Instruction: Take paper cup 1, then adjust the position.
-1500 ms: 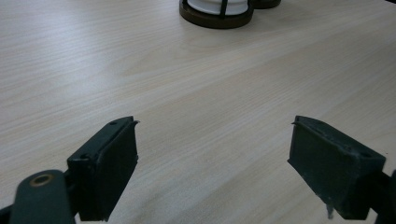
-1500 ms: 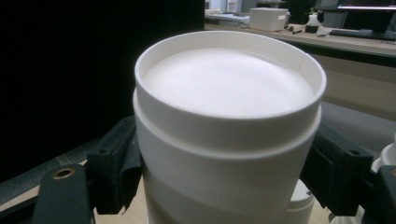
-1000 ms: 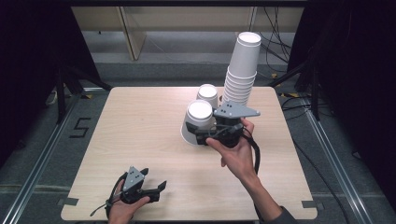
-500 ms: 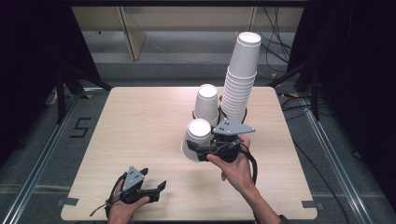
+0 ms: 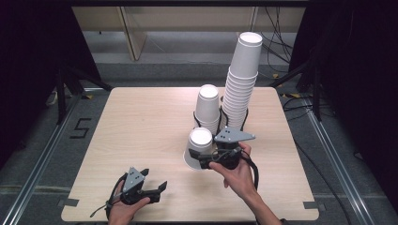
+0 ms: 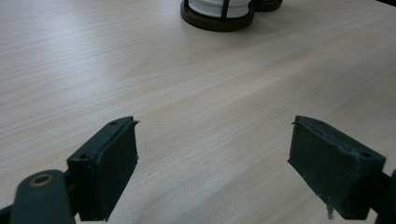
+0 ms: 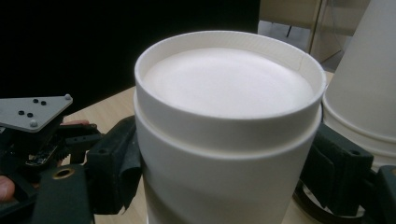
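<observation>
A white paper cup (image 5: 201, 149) (image 7: 224, 140) stands upside down, its closed base facing up, and my right gripper (image 5: 204, 158) (image 7: 224, 177) is shut on its sides. In the high view the cup sits low at the table (image 5: 136, 126), just in front of the cup stacks; whether its rim touches the wood I cannot tell. My left gripper (image 5: 157, 180) (image 6: 215, 163) rests near the table's front edge, its jaws apart over bare wood with nothing between them.
A tall stack of upturned paper cups (image 5: 241, 89) (image 7: 364, 93) rises at the back right of the table. A short stack (image 5: 208, 108) stands beside it in a dark ring holder (image 6: 217, 21). Dark floor and cables surround the table.
My right gripper has come down and toward the person with the cup, from in front of the short stack to low over the table. The left gripper has not moved.
</observation>
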The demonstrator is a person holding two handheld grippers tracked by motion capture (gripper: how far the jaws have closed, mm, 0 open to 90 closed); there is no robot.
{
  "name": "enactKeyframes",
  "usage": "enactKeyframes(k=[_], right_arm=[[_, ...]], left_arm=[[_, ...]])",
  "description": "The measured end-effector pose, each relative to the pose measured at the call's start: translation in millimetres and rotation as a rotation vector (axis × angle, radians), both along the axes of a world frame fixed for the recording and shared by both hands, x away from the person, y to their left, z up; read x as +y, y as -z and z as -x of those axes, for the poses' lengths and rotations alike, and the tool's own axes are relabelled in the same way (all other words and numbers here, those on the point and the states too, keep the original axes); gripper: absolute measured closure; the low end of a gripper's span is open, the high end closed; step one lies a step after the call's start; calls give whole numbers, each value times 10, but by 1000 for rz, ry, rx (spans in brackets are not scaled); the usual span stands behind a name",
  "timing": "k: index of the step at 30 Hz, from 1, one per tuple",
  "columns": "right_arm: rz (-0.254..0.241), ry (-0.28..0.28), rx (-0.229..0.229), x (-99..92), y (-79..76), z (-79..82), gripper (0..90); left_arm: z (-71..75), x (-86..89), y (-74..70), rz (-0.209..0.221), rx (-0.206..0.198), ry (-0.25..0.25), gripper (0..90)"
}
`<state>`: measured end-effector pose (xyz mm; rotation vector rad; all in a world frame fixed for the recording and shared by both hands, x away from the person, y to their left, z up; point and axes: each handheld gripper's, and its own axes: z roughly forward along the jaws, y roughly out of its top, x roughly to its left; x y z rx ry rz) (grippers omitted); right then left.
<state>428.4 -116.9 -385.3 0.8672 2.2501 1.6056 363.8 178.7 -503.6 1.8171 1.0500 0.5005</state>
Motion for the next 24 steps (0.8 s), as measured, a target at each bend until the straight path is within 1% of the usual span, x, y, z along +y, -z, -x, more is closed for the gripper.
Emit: enactKeyframes(k=[1, 2, 3, 4, 5, 6, 7, 8, 9, 10, 11, 12, 13, 14, 15, 16, 17, 18, 20, 21, 22, 23, 24], right_arm=[[8, -4, -8, -6, 13, -1, 222], [10, 8, 6, -6, 22, 13, 222], [11, -8, -7, -7, 44, 0, 222], [11, 2, 9, -5, 60, 11, 222], [11, 2, 9, -5, 60, 11, 222], [22, 1, 13, -9, 96, 16, 222], [16, -10, 8, -4, 114, 8, 222], [16, -10, 8, -4, 114, 8, 222], [10, -5, 27, -2, 130, 19, 222], [19, -11, 29, 0, 162, 22, 222], [24, -1, 30, 4, 178, 30, 222], [28, -13, 34, 4, 192, 25, 222], [28, -13, 34, 4, 192, 25, 222], [42, -7, 30, 1, 211, 24, 222], [29, -18, 32, 11, 227, 16, 222], [29, -18, 32, 11, 227, 16, 222], [35, -4, 42, 13, 232, 33, 222], [35, -15, 39, 15, 236, 30, 222], [32, -17, 40, 21, 241, 33, 222], [40, -21, 27, 27, 252, 29, 222], [40, -19, 24, 33, 260, 30, 222], [40, -19, 24, 33, 260, 30, 222], [51, -14, 29, 36, 261, 35, 222]], left_arm=[[-5, 1, 4, 9, -4, 6, 148], [-5, 5, 1, 5, -4, 9, 148], [-4, 6, -1, 5, -5, 10, 148], [-1, 5, -3, 4, -7, 7, 148], [-1, 5, -3, 4, -7, 7, 148], [3, 4, -7, 3, -5, 4, 148], [2, 6, -9, 2, -8, 6, 148], [2, 6, -9, 2, -8, 6, 148], [2, 7, -11, 4, -8, 6, 148], [0, 8, -16, 3, -10, 8, 148], [2, 7, -18, 4, -11, 8, 148], [0, 3, -13, 15, -14, 11, 148], [0, 3, -13, 15, -14, 11, 148], [2, 4, -13, 16, -14, 14, 148], [9, 7, -19, 14, -14, 13, 148], [9, 7, -19, 14, -14, 13, 148], [11, 10, -27, 21, -18, 13, 148], [8, 6, -22, 36, -24, 18, 148], [11, 9, -23, 36, -24, 25, 148], [27, 4, -28, 46, -24, 31, 148], [27, 0, -27, 59, -28, 42, 148], [27, 0, -27, 59, -28, 42, 148], [34, -6, -35, 65, -32, 47, 148]])
